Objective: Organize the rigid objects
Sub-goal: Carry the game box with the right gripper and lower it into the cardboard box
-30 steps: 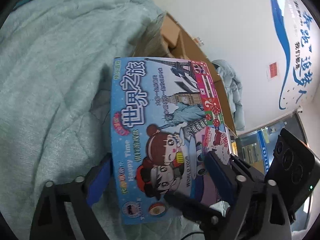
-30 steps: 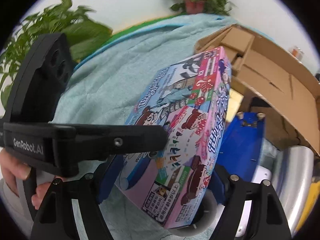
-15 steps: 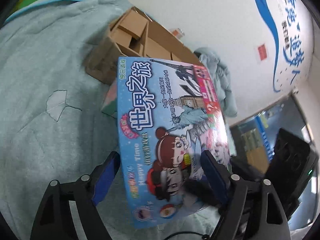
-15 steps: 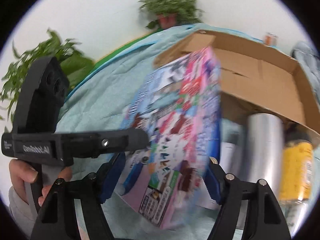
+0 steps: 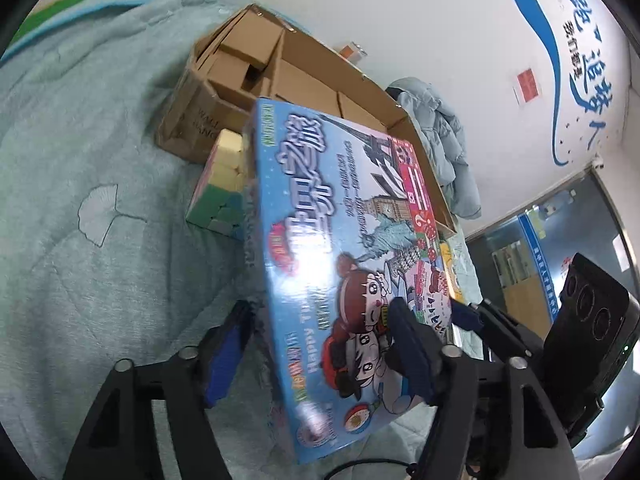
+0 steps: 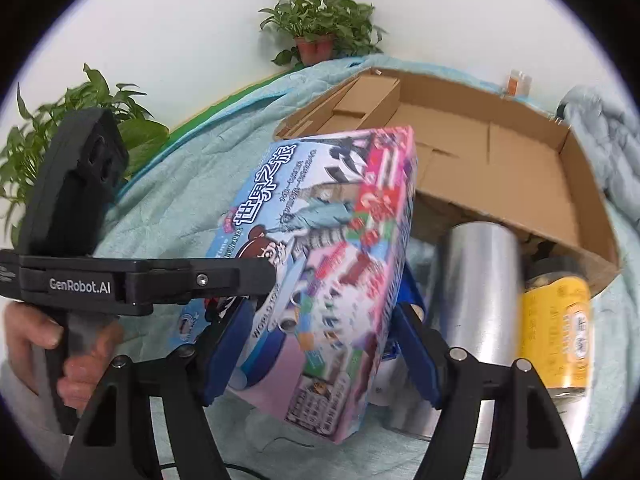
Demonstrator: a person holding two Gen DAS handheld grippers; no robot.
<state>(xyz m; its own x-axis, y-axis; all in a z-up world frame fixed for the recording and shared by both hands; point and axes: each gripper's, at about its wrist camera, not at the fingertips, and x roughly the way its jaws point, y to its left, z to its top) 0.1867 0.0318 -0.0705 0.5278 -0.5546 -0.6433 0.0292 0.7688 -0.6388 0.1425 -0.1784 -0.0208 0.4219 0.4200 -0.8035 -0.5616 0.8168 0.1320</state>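
A colourful board-game box [image 5: 340,248] with cartoon children and landmarks is held tilted above the teal blanket [image 5: 80,160]. My left gripper [image 5: 320,344] is shut on its near end. My right gripper [image 6: 320,344] is shut on the same box [image 6: 320,248] from the other side. The left gripper's body [image 6: 120,280] shows at the left of the right wrist view. An open cardboard carton [image 5: 280,76] lies beyond the box; it also shows in the right wrist view [image 6: 480,152], with smaller brown boxes inside.
A pastel cube puzzle [image 5: 220,184] lies by the carton's near wall. A silver cylinder [image 6: 476,280] and a yellow-labelled jar [image 6: 556,320] stand in front of the carton. Potted plants [image 6: 320,28] stand at the wall. A grey jacket [image 5: 440,128] lies behind.
Both grippers have carried the game box toward the carton, which now fills more of both views. The cube puzzle, silver cylinder and jar have come into sight.
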